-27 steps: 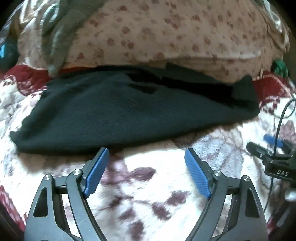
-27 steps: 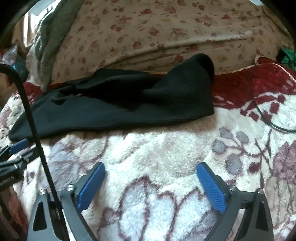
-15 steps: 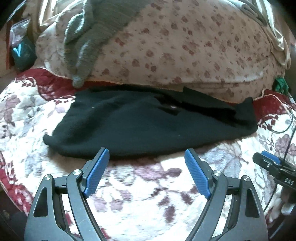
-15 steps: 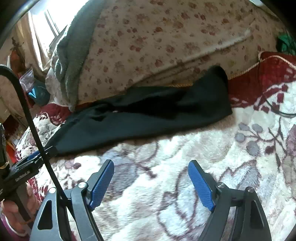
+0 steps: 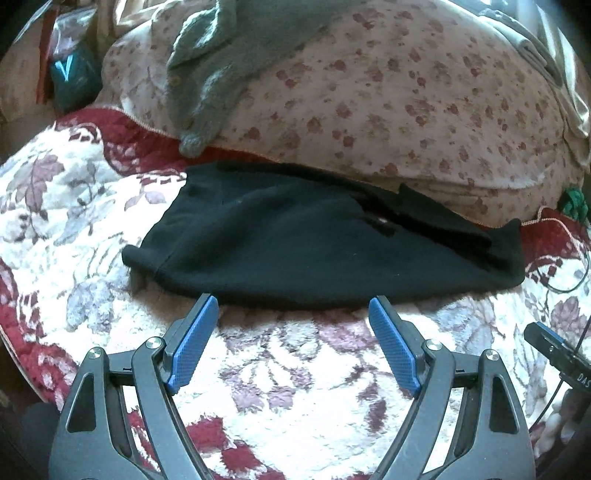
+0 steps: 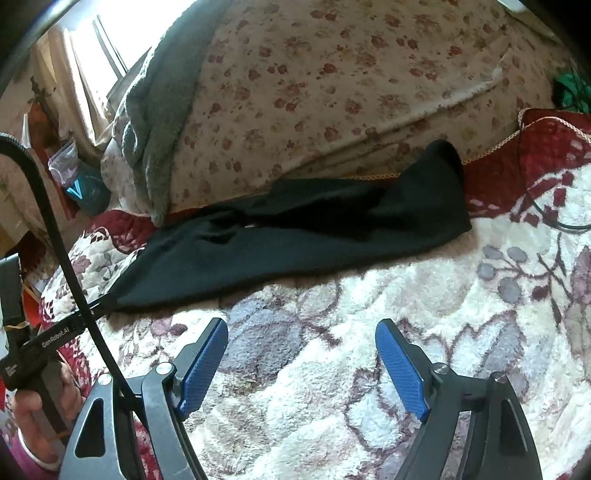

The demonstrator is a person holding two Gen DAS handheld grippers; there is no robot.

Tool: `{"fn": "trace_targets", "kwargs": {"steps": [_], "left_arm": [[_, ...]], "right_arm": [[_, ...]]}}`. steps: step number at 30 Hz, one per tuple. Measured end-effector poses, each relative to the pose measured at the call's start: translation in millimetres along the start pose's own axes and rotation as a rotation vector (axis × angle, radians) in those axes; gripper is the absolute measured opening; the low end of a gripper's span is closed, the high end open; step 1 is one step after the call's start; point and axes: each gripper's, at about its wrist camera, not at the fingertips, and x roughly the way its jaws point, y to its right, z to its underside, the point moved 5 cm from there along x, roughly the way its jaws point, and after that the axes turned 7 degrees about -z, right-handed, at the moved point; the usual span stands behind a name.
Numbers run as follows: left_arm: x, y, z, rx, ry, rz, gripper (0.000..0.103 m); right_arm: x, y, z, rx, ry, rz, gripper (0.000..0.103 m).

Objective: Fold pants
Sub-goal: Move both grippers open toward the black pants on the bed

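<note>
Both tongs stand wide and grip nothing: left gripper (image 5: 291, 314), its blue pads (image 5: 194, 341) poised just short of the near edge of the black pants (image 5: 314, 251); right gripper (image 6: 301, 350) further back, well apart from the cloth; the pants lie in a long band across the floral fleece blanket (image 5: 295, 369), their far edge against the foot of the rose-print quilt (image 5: 406, 92); the garment appears already doubled lengthwise, one layer over the other, with a rumpled overlap near the middle and one end cocked up against the quilt (image 6: 443, 155); judged step: between folds, both tools free and facing the cloth; the next move would call for each tool to close on an end or corner through both layers, then carry one end over to the other, the loose top layer being liable to slip or bunch; grey knit garment (image 5: 229, 55) draped over the quilt beyond; teal object (image 5: 70, 74) at the far left edge; black cable (image 6: 546, 206) on the blanket to the right; left view alone shows the hemmed left end of the pants clearly and the right tool's tip at its margin; right view alone shows the raised end, a bright window (image 6: 96, 33), and the person's left hand (image 6: 37, 406) around the other tool's handle
</note>
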Motion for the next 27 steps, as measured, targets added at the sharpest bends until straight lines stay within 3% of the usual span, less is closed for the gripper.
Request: {"fn": "trace_targets", "kwargs": {"steps": [5, 13, 27], "left_arm": [[9, -14, 3, -0.022, -0.022, -0.019, 0.085], [19, -33, 7, -0.024, -0.042, -0.050, 0.085], [51, -62, 11, -0.225, -0.144, 0.048, 0.085]], "right_arm": [[5, 12, -2, 0.035, -0.050, 0.003, 0.081], [13, 20, 1, 0.057, -0.055, 0.014, 0.081], [26, 57, -3, 0.224, -0.038, -0.031, 0.081]]}}
